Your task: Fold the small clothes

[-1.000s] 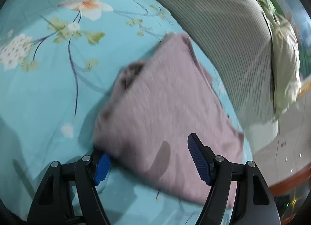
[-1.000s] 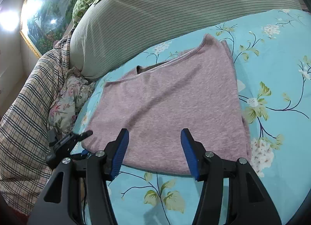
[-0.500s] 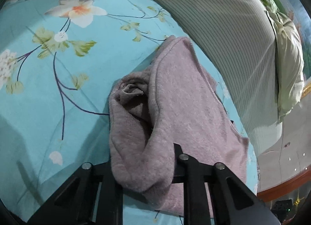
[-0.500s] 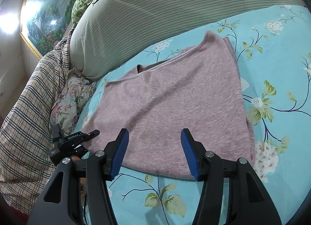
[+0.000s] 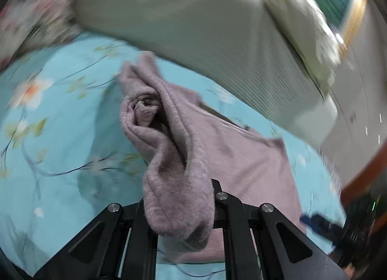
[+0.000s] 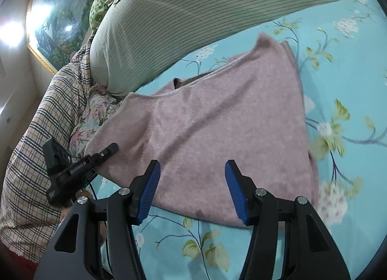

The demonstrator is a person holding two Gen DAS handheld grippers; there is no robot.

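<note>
Clamping a thick fold of the pink top, our left gripper has its black jaws drawn in tight on the fabric, so that the bunched cloth fills the gap and hides the pads. From that pinch the material rises in a rumpled roll, its layers curled around a dark hollow, and lifts clear of the blue floral bedsheet. To the right of the roll the garment spreads out flat on the sheet. This view is smeared by motion, so finer detail is hard to read.

Our right gripper stands wide, its blue ribbed pads well apart and holding nothing. It hovers over the near hem of the pink top, which in this view lies spread on the sheet with its neckline toward the far side.

Beyond the neckline a long striped bolster runs across the bed, just beside the garment's far edge. At the left lies a plaid cloth, with a small floral fabric tucked between it and the top. A black device with a thin rod reaches over the garment's left corner. A framed landscape painting hangs on the wall behind.
</note>
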